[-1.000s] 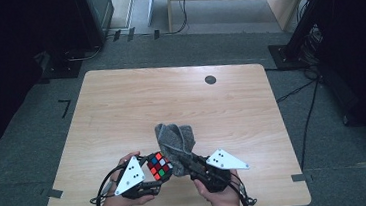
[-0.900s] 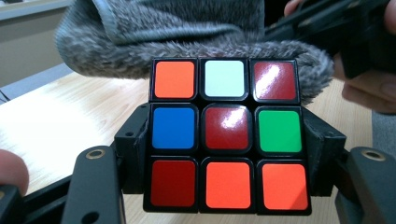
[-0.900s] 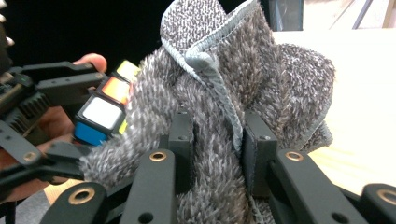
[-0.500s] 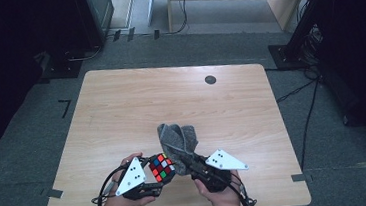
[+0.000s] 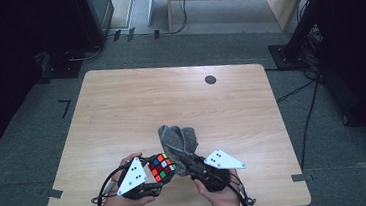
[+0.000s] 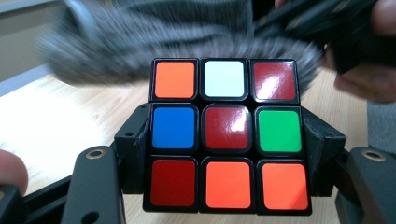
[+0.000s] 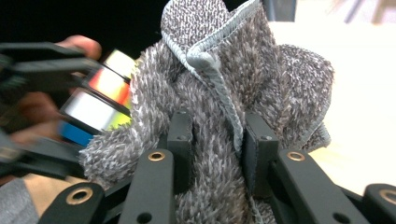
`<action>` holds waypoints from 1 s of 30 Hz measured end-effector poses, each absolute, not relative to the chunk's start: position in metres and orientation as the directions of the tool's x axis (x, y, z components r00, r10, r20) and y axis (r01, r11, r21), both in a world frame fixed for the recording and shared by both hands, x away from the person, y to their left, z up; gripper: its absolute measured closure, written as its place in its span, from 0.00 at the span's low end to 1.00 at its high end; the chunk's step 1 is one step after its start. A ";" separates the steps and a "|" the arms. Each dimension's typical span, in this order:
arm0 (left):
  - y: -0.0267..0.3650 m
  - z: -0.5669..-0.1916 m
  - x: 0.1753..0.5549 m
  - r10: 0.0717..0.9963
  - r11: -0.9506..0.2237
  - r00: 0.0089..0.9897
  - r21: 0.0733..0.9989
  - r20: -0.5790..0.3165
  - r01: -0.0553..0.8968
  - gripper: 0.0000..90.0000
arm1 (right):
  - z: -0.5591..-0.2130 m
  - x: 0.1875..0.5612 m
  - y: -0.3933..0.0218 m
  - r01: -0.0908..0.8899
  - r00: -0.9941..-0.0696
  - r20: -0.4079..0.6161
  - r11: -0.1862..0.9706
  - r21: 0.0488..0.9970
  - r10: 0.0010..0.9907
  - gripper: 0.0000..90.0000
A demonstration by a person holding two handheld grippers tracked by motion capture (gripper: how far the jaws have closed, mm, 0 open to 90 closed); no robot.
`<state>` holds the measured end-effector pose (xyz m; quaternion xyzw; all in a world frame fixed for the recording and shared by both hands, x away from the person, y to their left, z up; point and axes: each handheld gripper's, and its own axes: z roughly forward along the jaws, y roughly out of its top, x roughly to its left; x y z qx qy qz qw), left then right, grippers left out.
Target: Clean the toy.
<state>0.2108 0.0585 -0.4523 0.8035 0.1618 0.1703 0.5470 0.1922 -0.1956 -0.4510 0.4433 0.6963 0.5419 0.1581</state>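
Observation:
A colour puzzle cube (image 5: 161, 166) is clamped in my left gripper (image 5: 153, 178) near the table's front edge; in the left gripper view the cube (image 6: 226, 135) sits between the two black jaws, its face showing red, orange, blue, green and white tiles. My right gripper (image 5: 189, 163) is shut on a grey fuzzy cloth (image 5: 178, 141), bunched between its jaws in the right gripper view (image 7: 219, 107). The cloth lies against the cube's right and far side. The cube (image 7: 105, 88) appears blurred to the left behind the cloth.
The wooden table (image 5: 136, 107) stretches away beyond the grippers, with a small dark round hole cover (image 5: 210, 79) near its far edge. Dark floor, cables and black stands surround the table. A person's hands hold both grippers at the front edge.

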 end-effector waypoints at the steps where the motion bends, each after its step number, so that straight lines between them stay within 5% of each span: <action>1: 0.058 -0.452 0.211 0.446 -0.349 0.890 0.934 0.096 0.074 0.38 | -0.450 0.192 -0.197 0.446 -0.557 0.265 0.015 0.895 0.787 0.77; 9: 0.055 -0.456 0.211 0.443 -0.375 0.890 0.924 0.106 0.077 0.38 | -0.424 0.174 -0.178 0.311 -0.645 0.130 0.104 0.945 0.753 0.77; 16: 0.064 -0.451 0.214 0.457 -0.302 0.887 0.949 0.061 0.090 0.38 | -0.444 0.191 -0.197 0.429 -0.573 0.243 0.034 0.902 0.783 0.78; 24: 0.053 -0.456 0.210 0.450 -0.394 0.884 0.917 0.125 0.071 0.38 | -0.430 0.180 -0.181 0.327 -0.654 0.160 0.086 0.941 0.739 0.77; 30: 0.065 -0.449 0.212 0.461 -0.299 0.883 0.952 0.081 0.069 0.38 | -0.450 0.193 -0.199 0.421 -0.572 0.229 0.042 0.906 0.787 0.78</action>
